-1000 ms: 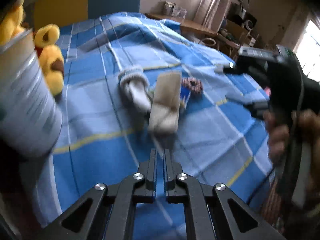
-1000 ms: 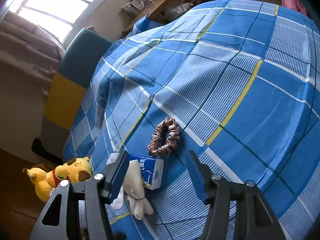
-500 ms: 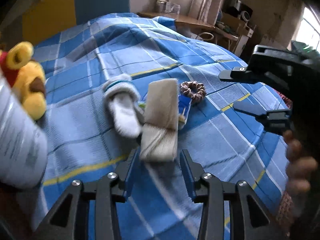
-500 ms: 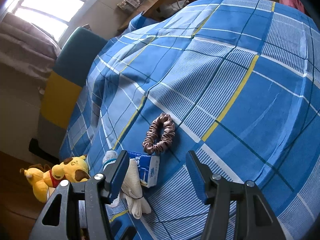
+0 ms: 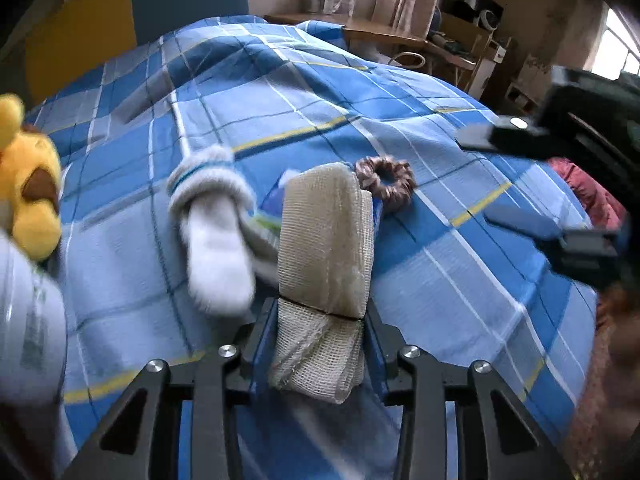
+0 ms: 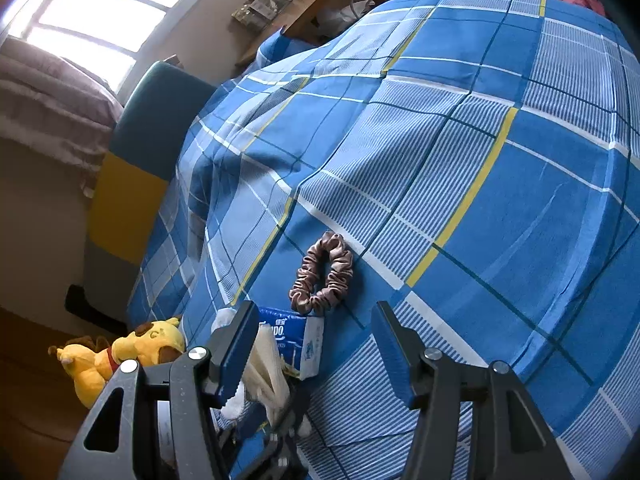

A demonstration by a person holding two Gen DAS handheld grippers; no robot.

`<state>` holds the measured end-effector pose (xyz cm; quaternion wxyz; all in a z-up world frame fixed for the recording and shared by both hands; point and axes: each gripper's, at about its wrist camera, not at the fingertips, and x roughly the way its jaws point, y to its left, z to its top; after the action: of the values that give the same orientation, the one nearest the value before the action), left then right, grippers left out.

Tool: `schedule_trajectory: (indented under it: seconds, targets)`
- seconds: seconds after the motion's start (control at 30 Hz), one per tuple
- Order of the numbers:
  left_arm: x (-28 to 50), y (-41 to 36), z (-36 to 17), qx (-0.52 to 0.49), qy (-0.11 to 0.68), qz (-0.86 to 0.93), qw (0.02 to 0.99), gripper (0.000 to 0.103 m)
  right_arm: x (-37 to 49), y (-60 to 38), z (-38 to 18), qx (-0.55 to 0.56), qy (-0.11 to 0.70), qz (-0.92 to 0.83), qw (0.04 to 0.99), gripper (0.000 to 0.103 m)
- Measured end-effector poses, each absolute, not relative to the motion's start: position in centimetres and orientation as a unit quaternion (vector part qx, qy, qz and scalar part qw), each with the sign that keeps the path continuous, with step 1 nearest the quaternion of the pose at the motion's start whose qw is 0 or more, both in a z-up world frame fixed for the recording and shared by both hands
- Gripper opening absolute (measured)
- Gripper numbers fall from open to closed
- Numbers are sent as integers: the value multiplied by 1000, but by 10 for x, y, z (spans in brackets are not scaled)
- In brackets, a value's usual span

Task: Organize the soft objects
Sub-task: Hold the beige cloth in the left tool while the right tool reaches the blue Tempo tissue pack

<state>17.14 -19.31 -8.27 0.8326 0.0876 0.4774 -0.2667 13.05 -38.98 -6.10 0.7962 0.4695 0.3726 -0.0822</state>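
A beige mesh cloth roll [image 5: 326, 248] lies on the blue plaid bed, and its near end sits between the jaws of my left gripper [image 5: 316, 320], which stand open around it. A white sock [image 5: 212, 236] lies just left of it. A brown scrunchie [image 5: 386, 182] lies behind it, also in the right wrist view [image 6: 323, 274]. A blue tissue pack [image 6: 296, 340] lies under the roll [image 6: 268, 368]. My right gripper [image 6: 316, 352] is open and empty, above the bed near the scrunchie; it also shows in the left wrist view [image 5: 560, 184].
A yellow plush toy [image 5: 28, 184] sits at the bed's left edge, also in the right wrist view [image 6: 120, 354]. A white cylindrical container [image 5: 24, 328] stands close at the left. A teal and yellow headboard [image 6: 136, 168] and a cluttered desk [image 5: 384, 36] lie beyond the bed.
My left gripper opened from shut and moved forward, so the cloth roll's end now lies between its jaws. My right gripper stayed open and drifted slightly.
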Motion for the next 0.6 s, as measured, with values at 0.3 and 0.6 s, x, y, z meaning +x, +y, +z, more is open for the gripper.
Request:
schedule_trajectory:
  seconds: [0.3,0.6]
  targets:
    - [100,-108,-81,49,487,-226,842,40,132,-388,-63,457,381,-82,799,59]
    - [80,-75,-92,35,464,-224,856,41,166,-323,-49,295,452,8,842,59]
